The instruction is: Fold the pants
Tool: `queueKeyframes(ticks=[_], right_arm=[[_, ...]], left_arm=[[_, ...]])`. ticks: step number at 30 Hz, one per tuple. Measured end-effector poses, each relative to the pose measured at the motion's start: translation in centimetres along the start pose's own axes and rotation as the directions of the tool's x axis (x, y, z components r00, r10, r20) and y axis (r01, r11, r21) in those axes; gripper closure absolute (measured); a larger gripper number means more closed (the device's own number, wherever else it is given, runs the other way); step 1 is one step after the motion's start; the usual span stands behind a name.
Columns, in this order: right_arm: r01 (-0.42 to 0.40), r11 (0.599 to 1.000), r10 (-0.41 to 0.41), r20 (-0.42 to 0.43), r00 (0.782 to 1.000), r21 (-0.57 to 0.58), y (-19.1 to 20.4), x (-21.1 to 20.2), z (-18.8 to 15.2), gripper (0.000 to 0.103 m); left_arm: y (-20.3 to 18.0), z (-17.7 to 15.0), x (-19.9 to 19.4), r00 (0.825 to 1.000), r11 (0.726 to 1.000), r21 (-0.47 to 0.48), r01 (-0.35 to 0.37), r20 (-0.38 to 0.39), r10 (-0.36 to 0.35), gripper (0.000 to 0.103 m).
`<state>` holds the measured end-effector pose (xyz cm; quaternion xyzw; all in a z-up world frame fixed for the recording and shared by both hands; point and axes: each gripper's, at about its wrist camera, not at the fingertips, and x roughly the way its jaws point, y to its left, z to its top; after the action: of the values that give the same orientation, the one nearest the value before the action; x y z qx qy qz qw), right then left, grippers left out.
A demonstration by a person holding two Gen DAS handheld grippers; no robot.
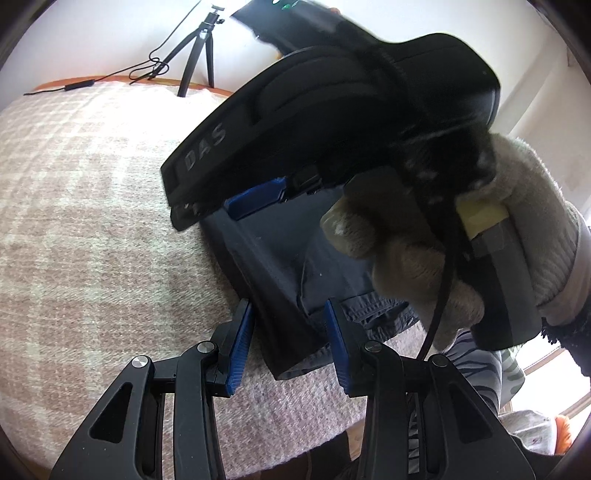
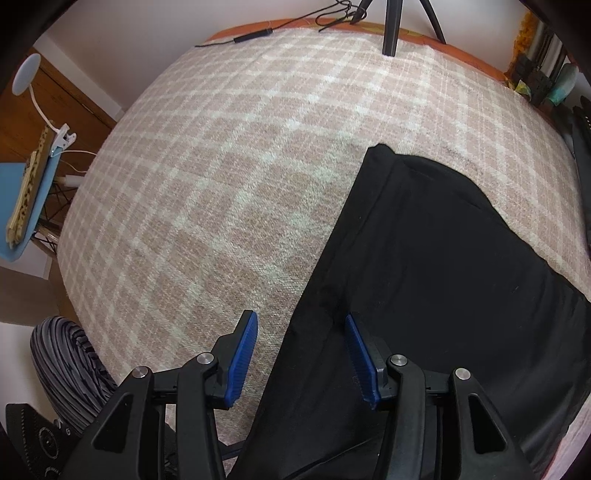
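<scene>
Dark pants (image 1: 284,291) lie folded lengthwise on a pink plaid blanket (image 1: 92,221). In the left wrist view my left gripper (image 1: 290,317) is open, its blue pads straddling the near end of the pants, just above the fabric. The right gripper's black body (image 1: 332,122) fills the view above, held by a gloved hand (image 1: 424,266); one of its blue fingertips (image 1: 255,201) shows. In the right wrist view my right gripper (image 2: 301,328) is open over the left edge of the black pants (image 2: 424,277), which run up to the right. Nothing is gripped.
A black tripod (image 1: 195,48) and a cable (image 2: 255,33) stand at the blanket's far edge. A blue chair with a clip lamp (image 2: 33,155) is left of the bed. A striped cloth (image 2: 66,373) lies at the lower left. Cluttered items (image 2: 543,81) sit far right.
</scene>
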<state>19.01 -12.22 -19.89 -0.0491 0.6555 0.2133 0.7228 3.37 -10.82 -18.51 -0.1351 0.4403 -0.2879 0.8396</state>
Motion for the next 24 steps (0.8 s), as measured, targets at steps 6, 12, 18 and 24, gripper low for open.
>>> queueKeyframes(ticks=[6,12,18,24], right_arm=[[0.038,0.999,-0.039,-0.032,0.999,-0.018,0.7,1.1,0.2,0.05],[0.103,0.992,-0.105,-0.034,0.994,-0.068,1.6,1.4,0.2,0.066],[0.033,0.999,-0.033,0.009,0.999,-0.015,-0.6,0.6,-0.8,0.094],[-0.12,0.989,0.105,0.162,0.981,0.09,-3.6,-2.5,-3.2,0.101]], left_arm=[[-0.1,0.6,0.2,1.0,1.0,0.0,0.01,0.013,-0.01,0.067],[-0.5,1.1,0.3,1.0,1.0,0.027,0.012,0.015,-0.012,0.067],[-0.6,1.3,-1.3,1.0,0.997,0.078,0.014,0.007,-0.015,0.067],[0.7,1.8,-5.2,0.998,0.994,0.109,-0.032,0.051,0.026,0.067]])
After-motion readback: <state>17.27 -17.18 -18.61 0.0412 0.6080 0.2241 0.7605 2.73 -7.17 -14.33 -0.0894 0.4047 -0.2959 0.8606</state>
